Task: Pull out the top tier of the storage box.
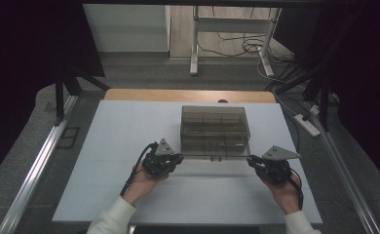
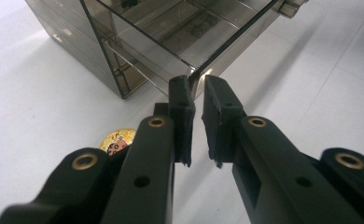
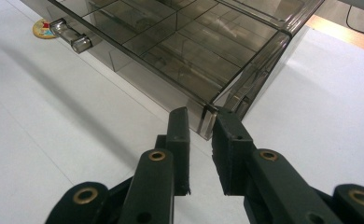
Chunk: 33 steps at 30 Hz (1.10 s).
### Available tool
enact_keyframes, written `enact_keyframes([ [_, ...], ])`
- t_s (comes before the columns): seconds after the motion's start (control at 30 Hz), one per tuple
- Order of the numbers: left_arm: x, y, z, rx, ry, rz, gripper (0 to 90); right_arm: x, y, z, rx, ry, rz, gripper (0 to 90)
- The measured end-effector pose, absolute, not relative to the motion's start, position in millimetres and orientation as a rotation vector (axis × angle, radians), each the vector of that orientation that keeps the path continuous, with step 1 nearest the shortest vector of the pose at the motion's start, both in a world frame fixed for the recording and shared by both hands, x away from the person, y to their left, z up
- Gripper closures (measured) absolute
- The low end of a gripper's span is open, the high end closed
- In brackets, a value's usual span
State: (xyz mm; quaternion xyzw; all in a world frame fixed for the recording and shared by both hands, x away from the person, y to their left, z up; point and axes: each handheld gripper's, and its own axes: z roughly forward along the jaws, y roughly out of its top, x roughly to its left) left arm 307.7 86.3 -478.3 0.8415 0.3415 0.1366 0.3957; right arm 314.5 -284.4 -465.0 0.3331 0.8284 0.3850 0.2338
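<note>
Both tools — left [image 1: 178, 158], right [image 1: 251, 160] — slightly parted, empty, at the smoky box's [image 1: 215, 127] front corners.

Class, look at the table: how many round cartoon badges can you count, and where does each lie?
1. The cartoon badge lies flat on the white table, beside the smoky plastic drawer box, near the left claw. Others may be hidden.
</note>
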Motion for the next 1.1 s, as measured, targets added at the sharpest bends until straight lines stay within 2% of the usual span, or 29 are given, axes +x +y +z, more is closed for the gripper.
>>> enact_keyframes([
  [1.1,302.4,85.7,-481.6,2.152,0.856,0.342,80.5,307.6,-285.0,-467.0,0.905,2.286,1.046,76.6],
])
